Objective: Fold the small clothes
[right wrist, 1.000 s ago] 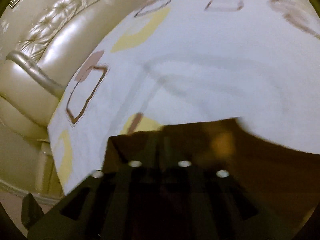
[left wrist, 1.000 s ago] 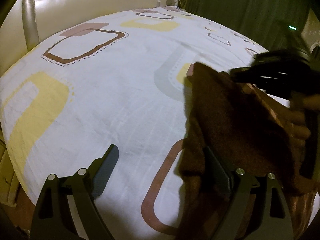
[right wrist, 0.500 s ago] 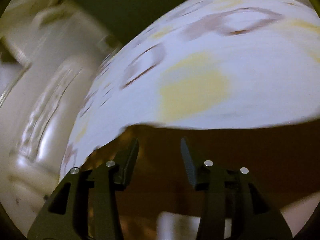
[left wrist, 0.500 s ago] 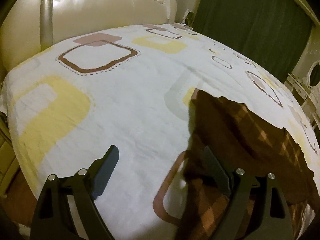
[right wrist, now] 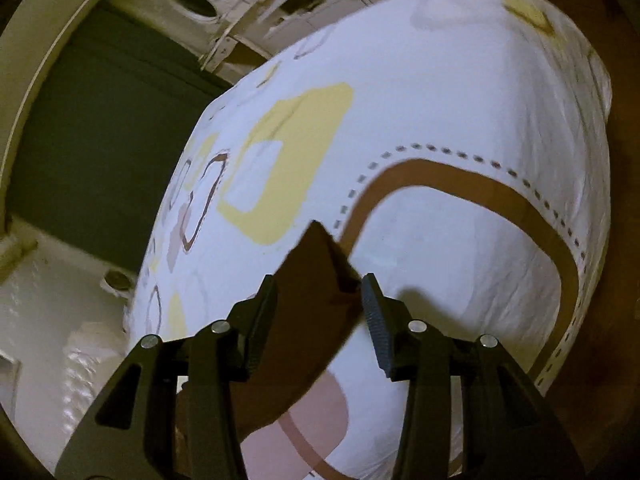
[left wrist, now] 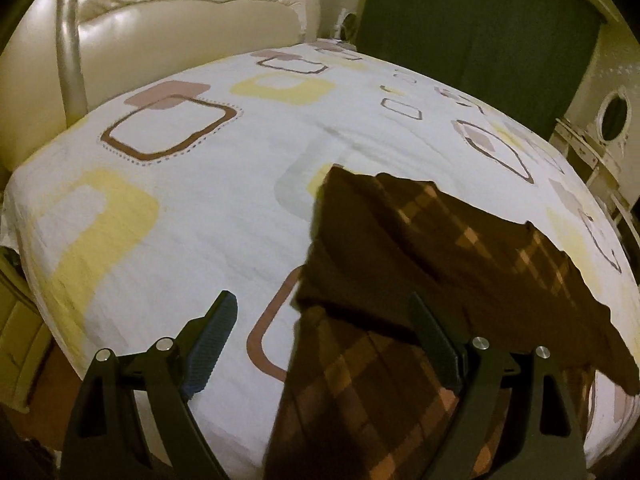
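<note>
A brown plaid garment [left wrist: 420, 264] lies on the patterned white bed sheet [left wrist: 208, 232], its upper part folded over the lower. My left gripper [left wrist: 322, 318] hovers above the garment's left edge, wide open with nothing between its fingers; the right finger overlaps the cloth in the picture. In the right wrist view a pointed corner of the garment [right wrist: 316, 268] lies on the sheet [right wrist: 440, 100] between the fingers of my right gripper [right wrist: 319, 293]. Those jaws stand partly apart and the pads do not press the cloth.
A cream tufted headboard [left wrist: 180, 8] stands behind the bed and a dark green curtain [left wrist: 480, 40] hangs at the back right. White furniture with a round opening [left wrist: 614, 116] is at the right. The bed's edge [right wrist: 592, 240] drops to a brown floor.
My right gripper was shut on the garment and has parted its jaws, letting go; its view swung across the bed. It has left the left wrist view. My left gripper rose and drew back.
</note>
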### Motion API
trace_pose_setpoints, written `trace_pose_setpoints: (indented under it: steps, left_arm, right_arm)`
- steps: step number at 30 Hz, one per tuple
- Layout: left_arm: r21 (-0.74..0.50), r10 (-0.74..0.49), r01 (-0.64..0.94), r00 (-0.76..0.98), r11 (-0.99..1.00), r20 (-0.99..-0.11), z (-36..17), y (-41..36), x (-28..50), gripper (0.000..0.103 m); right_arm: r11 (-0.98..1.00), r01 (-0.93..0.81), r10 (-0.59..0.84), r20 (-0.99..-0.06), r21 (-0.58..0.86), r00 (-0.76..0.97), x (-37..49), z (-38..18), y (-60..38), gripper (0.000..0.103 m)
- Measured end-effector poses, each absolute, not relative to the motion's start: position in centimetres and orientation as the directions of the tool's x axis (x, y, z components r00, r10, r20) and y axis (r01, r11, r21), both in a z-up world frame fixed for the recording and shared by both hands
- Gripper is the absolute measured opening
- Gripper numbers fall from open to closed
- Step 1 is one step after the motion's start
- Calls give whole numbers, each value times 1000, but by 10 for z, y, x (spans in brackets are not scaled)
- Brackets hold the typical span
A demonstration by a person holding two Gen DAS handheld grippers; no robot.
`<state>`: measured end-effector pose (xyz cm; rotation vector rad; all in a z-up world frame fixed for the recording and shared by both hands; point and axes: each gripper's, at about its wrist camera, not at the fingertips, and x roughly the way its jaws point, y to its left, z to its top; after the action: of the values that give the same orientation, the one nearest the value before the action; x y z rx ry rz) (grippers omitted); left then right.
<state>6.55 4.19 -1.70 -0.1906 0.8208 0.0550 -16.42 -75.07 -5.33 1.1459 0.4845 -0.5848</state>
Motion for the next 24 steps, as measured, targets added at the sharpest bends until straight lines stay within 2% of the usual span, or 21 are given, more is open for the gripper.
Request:
trace_pose_setpoints:
  steps: [5,10,12,14,19,24]
  left_arm:
    - [-142,-38,-101,675,985,-737,-13,39,60,87]
    - [-143,-40,-107,649,984,-760,-18,42,58,86]
    - [-155,-46,-114,642,981,-765,-19,44,57,86]
    - [-161,-49,-117,640,980,-767,-19,46,57,86]
    - [-169,-54,-119,642,979,-765,-16,48,54,86]
    - [-179,-62,-122,638,976,-768,-13,49,54,86]
  right_arm:
    - [258,623,-103,-620,739,778,-153,-76,-753,43]
    - [220,606,-109,-598,765,794,-145,-88,-747,42]
    - [236,618,-119,-609,750,784,-140,-88,-745,32]
    - [243,628,-117,-621,739,775,-138,-91,-745,7]
    - [227,601,-122,-590,766,798,-143,-90,-748,4]
    - [251,528,-114,-517,811,848,-141,-61,-739,3]
